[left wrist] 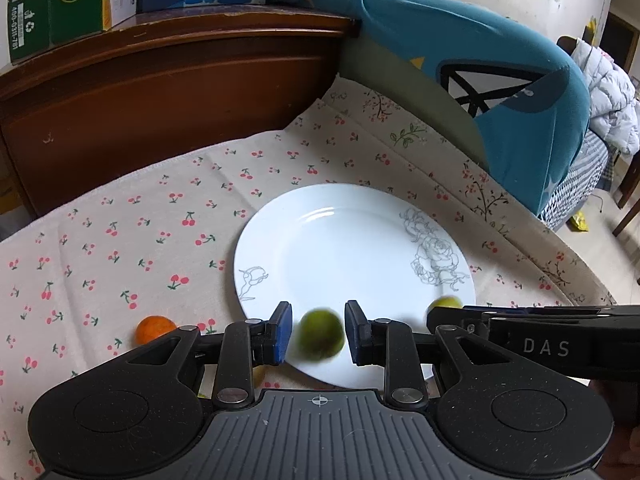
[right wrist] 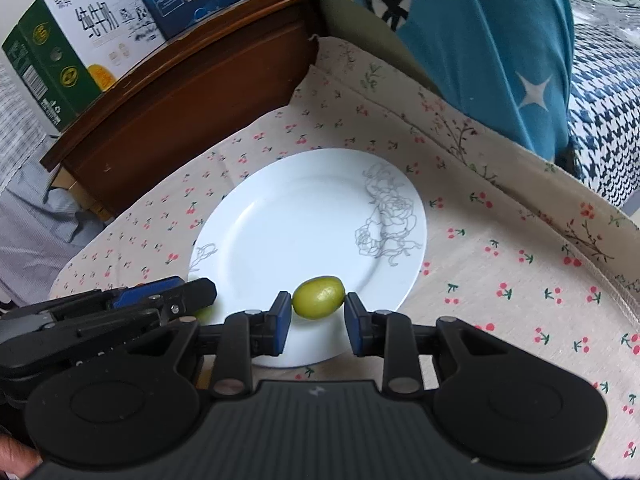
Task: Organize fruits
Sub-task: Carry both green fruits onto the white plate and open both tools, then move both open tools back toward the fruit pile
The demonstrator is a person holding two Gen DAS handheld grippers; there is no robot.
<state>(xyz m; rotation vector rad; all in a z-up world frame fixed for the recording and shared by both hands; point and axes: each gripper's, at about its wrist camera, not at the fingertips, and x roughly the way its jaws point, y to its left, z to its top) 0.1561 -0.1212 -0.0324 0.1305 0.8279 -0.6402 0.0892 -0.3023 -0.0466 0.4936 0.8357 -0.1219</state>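
A white plate with a grey rose drawing lies on the cherry-print cloth. My left gripper hangs over its near rim with a round green fruit between the blue pads. The fruit is smeared, so contact is unclear. My right gripper pinches an oval yellow-green fruit at its pad tips, over the same rim. Each gripper shows from the side in the other's view: the right gripper with its fruit, and the left gripper with green under its tip. An orange fruit sits on the cloth, left of the plate.
A dark wooden headboard with cartons on top rises behind the cloth. A teal cushion leans at the back right. The cloth's edge drops off to the right. A hand shows at the bottom left.
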